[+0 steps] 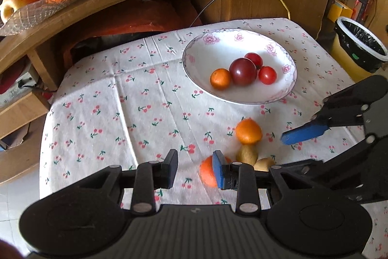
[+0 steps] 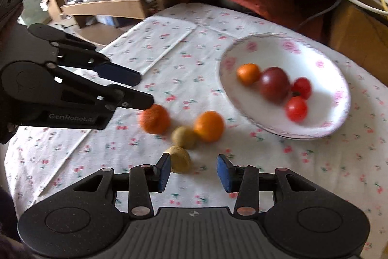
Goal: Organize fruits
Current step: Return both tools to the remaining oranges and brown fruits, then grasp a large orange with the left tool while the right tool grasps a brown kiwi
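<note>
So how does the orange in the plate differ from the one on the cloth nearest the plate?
The orange in the plate looks smaller and darker; the orange on the cloth looks bigger and brighter. The first rests against a dark red tomato, the second touches a brownish kiwi. The first is already sorted into the plate; the second is not. Both are round and ungripped.

My table (image 1: 101,98): white cherry-print cloth (image 1: 145,128) covers it. Directly on the cloth: floral plate (image 1: 288,91), two oranges (image 1: 248,131) (image 2: 154,118) and two kiwis (image 2: 184,137) (image 2: 180,160), bunched just beside the plate.
</note>
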Available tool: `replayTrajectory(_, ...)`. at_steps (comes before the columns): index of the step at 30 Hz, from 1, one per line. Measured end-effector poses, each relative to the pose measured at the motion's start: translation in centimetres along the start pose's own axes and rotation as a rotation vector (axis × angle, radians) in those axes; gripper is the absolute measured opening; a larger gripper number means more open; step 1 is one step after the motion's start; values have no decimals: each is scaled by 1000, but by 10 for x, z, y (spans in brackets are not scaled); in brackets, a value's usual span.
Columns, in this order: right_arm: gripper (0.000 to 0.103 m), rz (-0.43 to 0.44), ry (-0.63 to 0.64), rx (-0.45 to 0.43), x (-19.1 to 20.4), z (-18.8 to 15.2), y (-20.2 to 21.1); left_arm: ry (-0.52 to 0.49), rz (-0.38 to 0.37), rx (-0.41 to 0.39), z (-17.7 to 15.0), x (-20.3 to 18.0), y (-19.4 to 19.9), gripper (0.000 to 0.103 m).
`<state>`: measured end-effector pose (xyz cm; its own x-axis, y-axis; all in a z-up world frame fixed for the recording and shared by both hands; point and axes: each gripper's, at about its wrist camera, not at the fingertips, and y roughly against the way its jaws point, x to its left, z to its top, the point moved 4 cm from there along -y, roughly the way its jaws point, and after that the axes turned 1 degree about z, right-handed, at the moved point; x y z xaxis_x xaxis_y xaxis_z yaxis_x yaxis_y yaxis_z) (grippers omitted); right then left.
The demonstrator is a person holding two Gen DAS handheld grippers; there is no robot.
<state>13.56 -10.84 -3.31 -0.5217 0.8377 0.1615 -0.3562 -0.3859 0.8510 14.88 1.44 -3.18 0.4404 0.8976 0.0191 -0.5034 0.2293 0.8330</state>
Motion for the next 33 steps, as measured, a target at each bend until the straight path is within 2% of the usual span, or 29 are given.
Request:
replayTrajectory(10, 36, 47, 20, 36, 16, 0, -16, -19, -16, 24, -10, 2, -1, 40)
replayTrajectory(16, 20, 59, 21, 49, 20, -1, -18, -32, -32, 30, -10, -1, -3, 40)
replayTrajectory(33, 20, 22, -35, 61, -5, -13, -5, -110, -100, 58, -8, -31, -16, 45)
